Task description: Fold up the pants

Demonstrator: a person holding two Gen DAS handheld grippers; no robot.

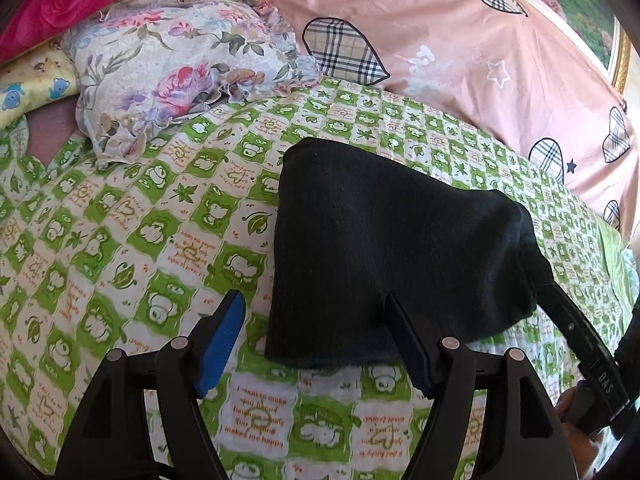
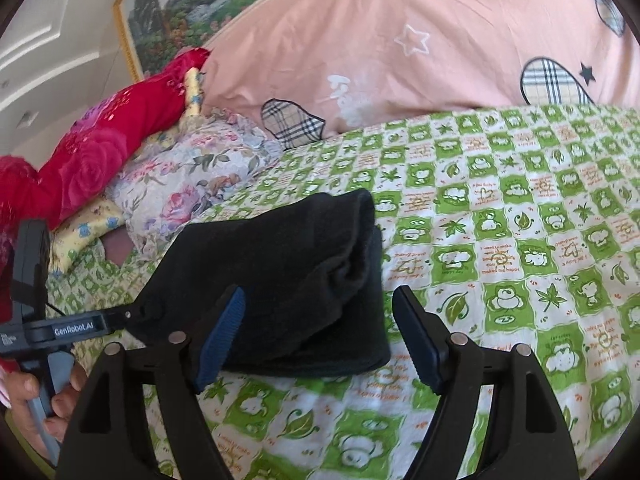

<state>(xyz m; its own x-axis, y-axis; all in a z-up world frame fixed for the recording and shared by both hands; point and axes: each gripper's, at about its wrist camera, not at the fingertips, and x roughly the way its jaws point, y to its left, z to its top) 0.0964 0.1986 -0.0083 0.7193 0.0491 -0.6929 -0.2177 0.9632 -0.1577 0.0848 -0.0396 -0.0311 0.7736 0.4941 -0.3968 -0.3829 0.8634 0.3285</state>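
Observation:
The black pants [image 1: 380, 248] lie folded into a compact bundle on the green-and-white checked sheet [image 1: 120, 240]. My left gripper [image 1: 314, 300] stands open over the bundle's near left corner; its right finger overlaps the cloth and the blue pads press on nothing. In the right wrist view the same pants [image 2: 288, 280] show stacked folded layers at their right end. My right gripper [image 2: 320, 294] is open around the near right corner, pads apart from the fabric. The right gripper's black finger [image 1: 580, 340] shows at the bundle's right edge, and the left gripper [image 2: 80, 326] with a hand [image 2: 40, 392] at its left edge.
A floral pillow [image 1: 172, 72] lies at the far left and a pink duvet with plaid hearts [image 1: 440, 40] along the back. A red rose blanket [image 2: 100, 152] is heaped beyond the pillow. A framed landscape picture [image 2: 192, 12] hangs behind. The checked sheet [image 2: 520, 240] stretches to the right.

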